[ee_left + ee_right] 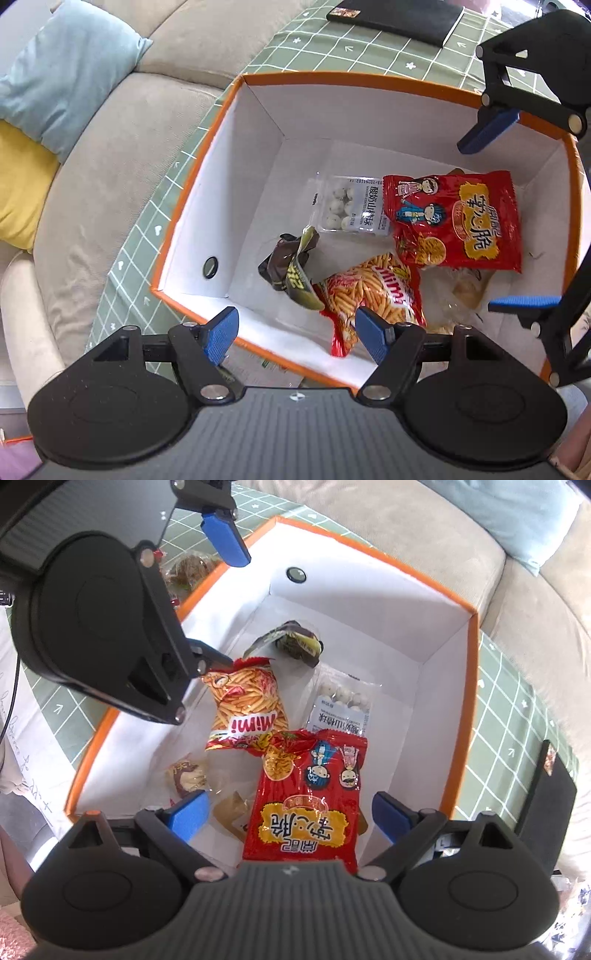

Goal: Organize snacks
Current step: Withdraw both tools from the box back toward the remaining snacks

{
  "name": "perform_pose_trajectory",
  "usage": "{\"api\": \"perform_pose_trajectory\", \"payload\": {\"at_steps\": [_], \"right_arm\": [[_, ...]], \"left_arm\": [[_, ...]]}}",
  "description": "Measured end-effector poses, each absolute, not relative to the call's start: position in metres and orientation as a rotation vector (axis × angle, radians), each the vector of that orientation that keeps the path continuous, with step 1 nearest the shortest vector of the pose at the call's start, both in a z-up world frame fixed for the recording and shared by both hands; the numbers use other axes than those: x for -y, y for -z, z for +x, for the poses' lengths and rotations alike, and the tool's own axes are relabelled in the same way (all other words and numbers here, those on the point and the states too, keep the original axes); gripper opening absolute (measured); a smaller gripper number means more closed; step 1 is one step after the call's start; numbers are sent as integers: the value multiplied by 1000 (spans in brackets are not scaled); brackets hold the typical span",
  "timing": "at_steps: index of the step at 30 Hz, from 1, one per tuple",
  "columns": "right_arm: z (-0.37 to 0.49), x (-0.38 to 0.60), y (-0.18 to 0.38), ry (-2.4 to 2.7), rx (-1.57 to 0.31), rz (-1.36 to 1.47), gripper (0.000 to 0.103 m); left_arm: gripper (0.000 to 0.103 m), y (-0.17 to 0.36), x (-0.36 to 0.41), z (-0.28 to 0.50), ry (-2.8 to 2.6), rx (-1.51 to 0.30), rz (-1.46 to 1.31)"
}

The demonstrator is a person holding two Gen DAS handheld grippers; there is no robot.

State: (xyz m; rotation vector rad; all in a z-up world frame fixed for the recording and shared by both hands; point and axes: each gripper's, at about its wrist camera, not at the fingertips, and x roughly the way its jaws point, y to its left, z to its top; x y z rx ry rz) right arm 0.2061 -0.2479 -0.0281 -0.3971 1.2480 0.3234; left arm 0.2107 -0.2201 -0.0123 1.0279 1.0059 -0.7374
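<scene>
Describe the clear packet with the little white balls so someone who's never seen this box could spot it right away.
Look inside the orange-rimmed white box on the green checked tablecloth. On its floor, the clear packet lies flat, its edge tucked under the big red cartoon bag, with the crumpled dark wrapper nearby. It is the only see-through pack showing rows of round white balls beside a white label.

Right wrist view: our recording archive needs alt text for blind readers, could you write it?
Orange-rimmed white box holding snack packets: a red crisp bag nearest, a Mimi stick-snack bag behind it. Both hand-held grippers, right and left, hang open above, holding nothing.
</scene>
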Motion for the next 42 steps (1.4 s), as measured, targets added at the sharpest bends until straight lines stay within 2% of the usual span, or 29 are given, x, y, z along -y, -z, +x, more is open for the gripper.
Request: {"api": "perform_pose_trajectory", "payload": {"at_steps": [14,23,36,39,42], "right_arm": [[192,207,-11,-374,-1228,-454,92],[196,143,-31,-471,-1156,-521,92],[226,72,-2,-539,-1097,-587,92],[237,62,10,-533,-1109,-572,87],[251,53,21,-529,-1132,-504,85]], "left_arm": [[84,-22,155,215,756,-1047,986],[84,-17,94,218,711,-1070,994],[86,9,4,222,669,-1096,905],[86,17,-12,228,647,-1110,859],[86,25,-29,235,610,-1107,797]]}}
